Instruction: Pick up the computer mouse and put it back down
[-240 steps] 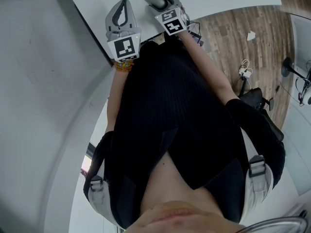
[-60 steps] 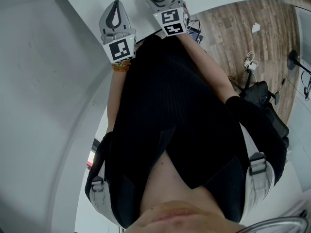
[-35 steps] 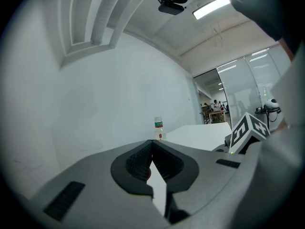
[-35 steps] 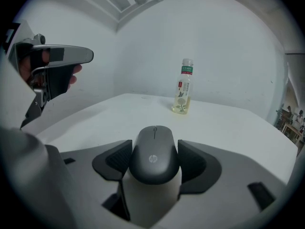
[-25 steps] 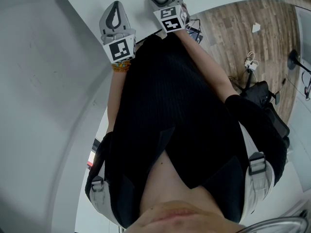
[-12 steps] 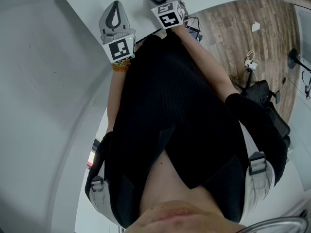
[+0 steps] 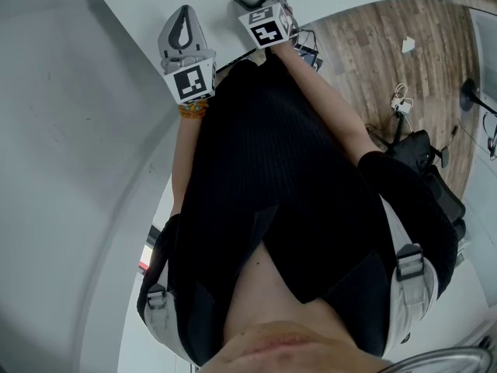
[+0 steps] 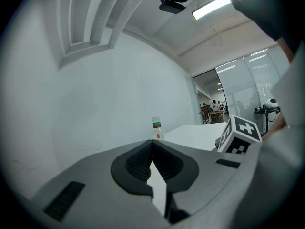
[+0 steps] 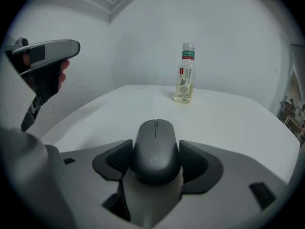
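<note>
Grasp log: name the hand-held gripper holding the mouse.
The right hand-held gripper: its jaws clasp the mouse. The left hand-held gripper is shut, empty.

Head view steeply down, gripper views low over table (image 9: 238, 123), sharing bottle (image 9: 186, 73)

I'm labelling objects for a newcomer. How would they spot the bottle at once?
On the white table, beyond the grey mouse in the right gripper, one bottle stands upright near the wall. It alone is clear, with a white cap and green-red label.
</note>
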Demonstrator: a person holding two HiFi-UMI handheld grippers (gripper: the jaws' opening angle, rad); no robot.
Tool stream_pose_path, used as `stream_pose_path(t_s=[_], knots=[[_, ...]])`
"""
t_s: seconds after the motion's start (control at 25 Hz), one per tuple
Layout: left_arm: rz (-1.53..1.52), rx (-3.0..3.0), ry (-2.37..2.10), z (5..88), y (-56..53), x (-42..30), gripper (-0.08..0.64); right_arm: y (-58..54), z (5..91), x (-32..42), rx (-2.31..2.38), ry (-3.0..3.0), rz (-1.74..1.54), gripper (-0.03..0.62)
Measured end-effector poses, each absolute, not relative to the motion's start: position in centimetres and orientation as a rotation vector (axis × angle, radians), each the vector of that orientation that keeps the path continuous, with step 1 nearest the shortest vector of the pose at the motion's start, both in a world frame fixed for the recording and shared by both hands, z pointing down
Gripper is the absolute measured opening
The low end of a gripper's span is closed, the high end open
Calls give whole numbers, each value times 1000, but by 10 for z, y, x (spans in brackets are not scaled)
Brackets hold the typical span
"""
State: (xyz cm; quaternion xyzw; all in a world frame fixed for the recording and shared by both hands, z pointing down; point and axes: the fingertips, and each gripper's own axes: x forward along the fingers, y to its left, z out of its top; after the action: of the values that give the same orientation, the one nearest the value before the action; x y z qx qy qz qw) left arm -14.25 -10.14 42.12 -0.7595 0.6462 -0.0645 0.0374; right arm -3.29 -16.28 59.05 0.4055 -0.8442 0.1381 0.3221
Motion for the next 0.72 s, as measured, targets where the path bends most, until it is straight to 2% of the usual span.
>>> stream_pose_path(t_s=[0.72], knots=[[-189, -2344, 1976, 420, -106, -144, 3, -162, 581, -30, 1082, -2230, 321, 287]])
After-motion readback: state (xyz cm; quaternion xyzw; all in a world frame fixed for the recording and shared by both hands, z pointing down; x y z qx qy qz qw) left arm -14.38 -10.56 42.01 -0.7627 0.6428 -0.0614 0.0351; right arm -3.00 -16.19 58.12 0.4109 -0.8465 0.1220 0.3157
